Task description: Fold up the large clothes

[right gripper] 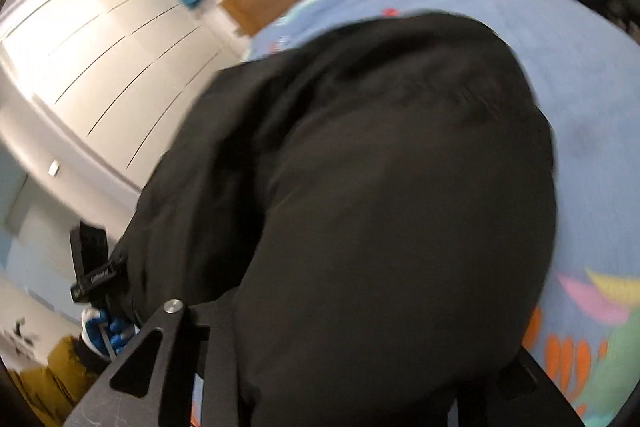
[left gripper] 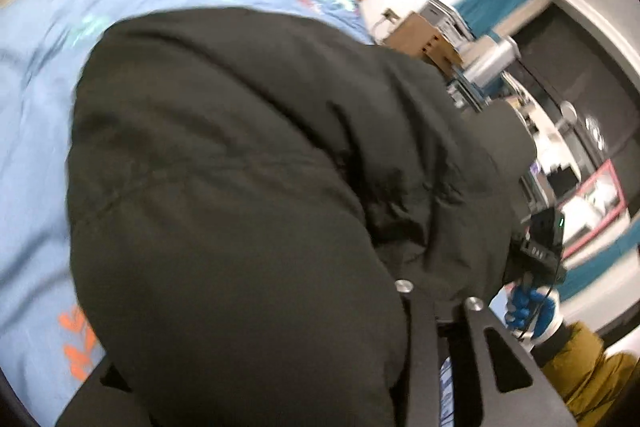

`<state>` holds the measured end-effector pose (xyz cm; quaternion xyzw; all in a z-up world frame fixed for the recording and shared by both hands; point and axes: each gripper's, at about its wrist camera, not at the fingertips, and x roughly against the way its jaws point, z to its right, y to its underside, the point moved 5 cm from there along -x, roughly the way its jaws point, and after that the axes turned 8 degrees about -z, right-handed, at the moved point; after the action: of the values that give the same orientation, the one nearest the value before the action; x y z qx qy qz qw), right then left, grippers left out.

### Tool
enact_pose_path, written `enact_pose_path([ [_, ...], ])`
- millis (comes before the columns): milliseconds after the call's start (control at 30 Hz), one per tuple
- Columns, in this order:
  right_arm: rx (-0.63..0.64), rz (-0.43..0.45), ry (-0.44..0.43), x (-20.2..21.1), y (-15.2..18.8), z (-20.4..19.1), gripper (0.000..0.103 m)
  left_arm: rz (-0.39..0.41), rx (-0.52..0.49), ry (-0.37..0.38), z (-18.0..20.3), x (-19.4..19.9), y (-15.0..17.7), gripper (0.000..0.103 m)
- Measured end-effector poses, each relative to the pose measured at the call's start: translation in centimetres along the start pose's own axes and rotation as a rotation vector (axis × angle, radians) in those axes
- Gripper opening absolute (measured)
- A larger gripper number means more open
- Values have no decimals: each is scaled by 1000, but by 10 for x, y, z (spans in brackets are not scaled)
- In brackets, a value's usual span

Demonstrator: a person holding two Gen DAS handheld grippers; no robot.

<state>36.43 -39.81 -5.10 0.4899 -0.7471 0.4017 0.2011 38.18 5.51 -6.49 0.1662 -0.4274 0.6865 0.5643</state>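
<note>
1. Large black garment (left gripper: 248, 187), padded like a coat, held up over a bed with a light-blue patterned bedspread (left gripper: 48, 75). Its bulk fills both wrist views; the lower part seems to hang toward the bedspread, but contact cannot be told.
2. Left gripper (left gripper: 432, 311): one finger (left gripper: 500, 359) visible at bottom right, the other buried under black cloth. Fabric drapes over and between the jaws. Part-way open by the look of it; it appears to be clamped on a thick bunch of the garment.
3. Right gripper (right gripper: 224, 327): mirror picture. One finger (right gripper: 148, 355) shows at bottom left, cloth bunched over the rest. Also seems to be pinching a fold of the garment, jaws part-open around the padding.
4. Each view catches the other tool at its edge, gripped by a blue-gloved hand (left gripper: 528, 311) with a mustard sleeve (left gripper: 592, 379) behind.
5. Both frames smeared, so detail on seams and edges is poor.
6. Progress, my judgement: early to middle. Garment is lifted by two points, apparently mid-carry of a fold or a spread. No neat folded stack visible anywhere.
7. Left to do: lay it down flat, bring the sides and sleeves in, fold to a compact shape.
</note>
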Motion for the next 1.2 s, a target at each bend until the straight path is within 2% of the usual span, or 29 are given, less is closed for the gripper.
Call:
enact_pose_path([
  [33,-29,-2,13,1,4,9,45,-8,18,-1,-7,2,3,46],
  [100,-62,-4,38,6,5,20,70,-11,60,-18,-22,6,8,58],
  [133,-80,-5,51,9,8,27,76,-6,79,-24,-30,11,11,60],
  [167,-103,1,54,15,7,35,88,0,102,-15,-37,17,14,62],
  [300,-165,23,46,33,19,71,97,15,146,-18,-52,34,20,62],
  [400,-150,16,98,44,27,76,99,19,145,-34,-50,41,26,63],
  [633,-182,58,131,83,38,76,98,75,204,-33,-72,89,53,63],
  [733,-173,80,145,106,54,76,98,114,222,-60,-76,113,66,63],
  [800,-159,90,159,121,62,70,98,127,220,-105,-74,128,74,63],
  [1100,-42,107,233,145,85,12,98,169,136,-261,-22,173,117,63],
  [1200,-3,109,254,150,98,-7,98,188,92,-291,1,182,135,63],
])
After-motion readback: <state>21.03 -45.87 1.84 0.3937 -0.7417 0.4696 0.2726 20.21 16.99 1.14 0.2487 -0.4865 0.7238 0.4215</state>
